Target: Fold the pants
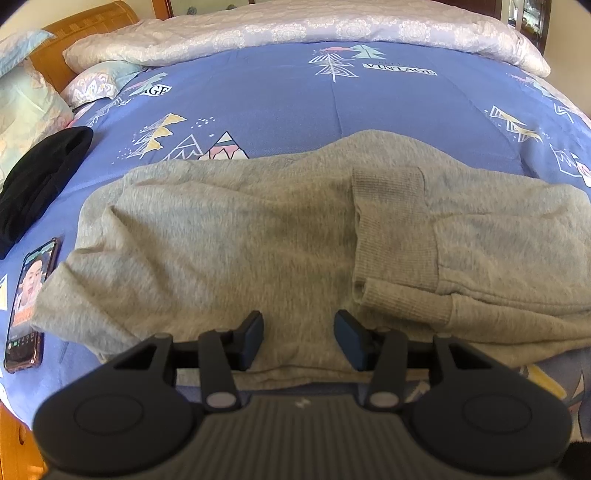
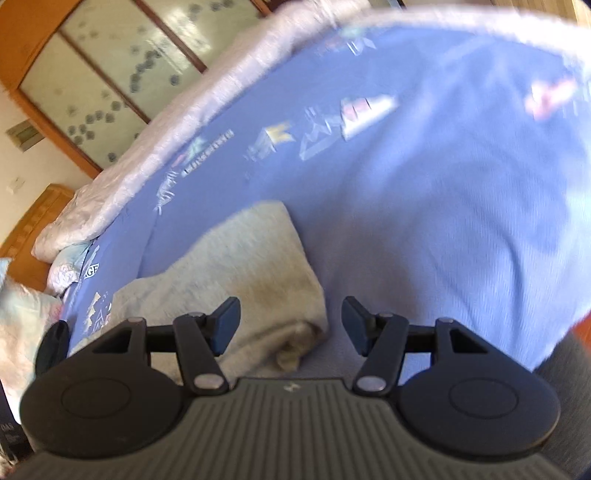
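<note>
A sunlit bed [image 1: 280, 99] in blue patterned sheets, wooden headboard [image 1: 85, 26], perhaps frosted glass doors [image 2: 110, 74] behind.

A blue bedsheet [image 1: 277, 103] printed with trees and mountains fills the frame centre. A pale quilt [image 1: 295, 29] lies folded along the top. Pillows [image 1: 26, 99] sit at upper left against a wooden headboard [image 1: 85, 26]. A black garment [image 1: 40, 177] and a phone [image 1: 31, 302] lie at left.
</note>
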Motion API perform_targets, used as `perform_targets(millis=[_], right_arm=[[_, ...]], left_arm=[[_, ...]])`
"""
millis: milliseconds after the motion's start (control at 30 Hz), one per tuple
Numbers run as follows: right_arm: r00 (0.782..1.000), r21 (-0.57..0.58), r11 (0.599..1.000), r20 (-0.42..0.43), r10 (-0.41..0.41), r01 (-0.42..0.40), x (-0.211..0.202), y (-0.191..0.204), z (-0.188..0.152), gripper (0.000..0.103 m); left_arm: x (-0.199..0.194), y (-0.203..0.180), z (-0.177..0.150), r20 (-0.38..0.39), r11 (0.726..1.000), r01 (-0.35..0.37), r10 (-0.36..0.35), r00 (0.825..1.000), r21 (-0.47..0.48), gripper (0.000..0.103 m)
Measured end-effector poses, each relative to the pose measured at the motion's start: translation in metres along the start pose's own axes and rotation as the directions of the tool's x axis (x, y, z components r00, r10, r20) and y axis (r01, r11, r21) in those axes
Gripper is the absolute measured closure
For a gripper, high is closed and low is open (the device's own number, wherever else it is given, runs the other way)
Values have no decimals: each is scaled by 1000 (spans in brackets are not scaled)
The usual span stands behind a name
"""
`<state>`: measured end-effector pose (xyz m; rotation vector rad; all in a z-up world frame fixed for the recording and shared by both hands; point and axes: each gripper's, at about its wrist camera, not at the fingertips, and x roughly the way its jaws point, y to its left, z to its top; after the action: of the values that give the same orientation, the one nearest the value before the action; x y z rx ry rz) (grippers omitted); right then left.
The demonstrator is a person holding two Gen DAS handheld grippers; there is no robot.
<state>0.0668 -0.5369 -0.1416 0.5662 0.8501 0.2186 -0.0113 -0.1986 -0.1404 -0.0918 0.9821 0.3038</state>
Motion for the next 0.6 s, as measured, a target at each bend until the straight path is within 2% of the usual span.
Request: perform_targets(millis=[67, 267, 400, 600], right_arm=[[1000, 49, 999, -24, 18, -17, 5, -7, -4, 40], [999, 54, 998, -13, 35, -35, 4, -6, -4, 39], [998, 101, 993, -15, 68, -66, -1, -20, -1, 39], [998, 171, 984, 40, 50, -56, -13, -44, 9, 36]], left_arm=[[0, 0, 0, 0, 1000, -2, 2, 1000, 2, 58], [1, -1, 0, -1, 1000, -13, 13, 1000, 6, 56], [2, -2, 0, -2, 1000, -20, 20, 1000, 11, 54], [3, -3, 0, -3, 999, -29, 29, 1000, 16, 53]])
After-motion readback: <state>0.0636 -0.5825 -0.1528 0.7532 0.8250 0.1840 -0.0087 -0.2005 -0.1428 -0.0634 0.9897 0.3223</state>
